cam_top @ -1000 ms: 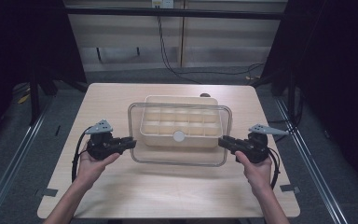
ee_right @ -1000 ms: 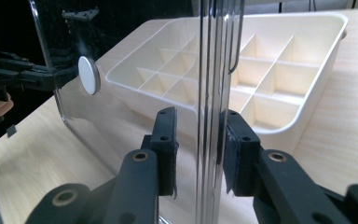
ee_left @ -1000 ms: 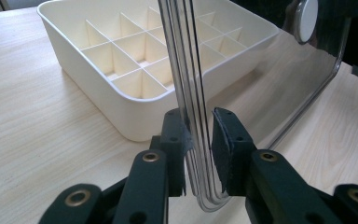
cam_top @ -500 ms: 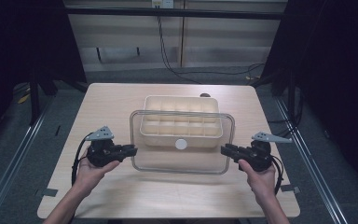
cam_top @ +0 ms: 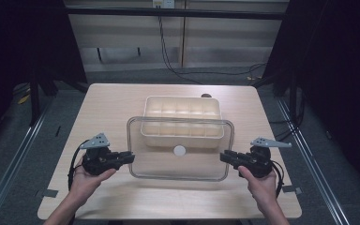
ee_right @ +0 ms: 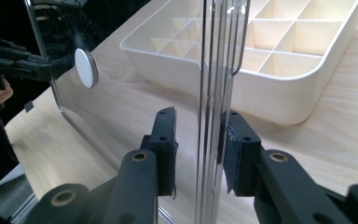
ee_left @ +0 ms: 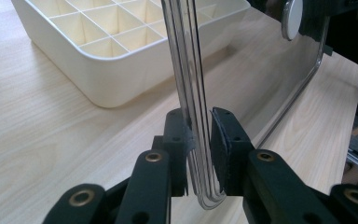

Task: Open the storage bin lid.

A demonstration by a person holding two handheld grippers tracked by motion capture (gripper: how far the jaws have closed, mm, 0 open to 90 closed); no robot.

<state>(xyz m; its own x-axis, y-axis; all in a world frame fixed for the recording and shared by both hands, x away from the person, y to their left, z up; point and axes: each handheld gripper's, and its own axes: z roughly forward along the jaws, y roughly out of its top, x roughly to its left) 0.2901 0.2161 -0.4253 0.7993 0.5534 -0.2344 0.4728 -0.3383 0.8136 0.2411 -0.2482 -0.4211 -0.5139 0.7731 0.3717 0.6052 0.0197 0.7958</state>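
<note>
Both tools, the left tool (cam_top: pixel 122 158) and right tool (cam_top: pixel 232 158), have drawn the clear lid (cam_top: pixel 180 165) off the cream compartment tray (cam_top: pixel 182 108) toward the person, each clamped on one lid edge above the worktop (cam_top: pixel 112 101), so uncovering looks nearly done.

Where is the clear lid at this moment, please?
In the high view the clear lid is held up near the table's front, between the left gripper and right gripper, overlapping the cream tray's near edge.
</note>
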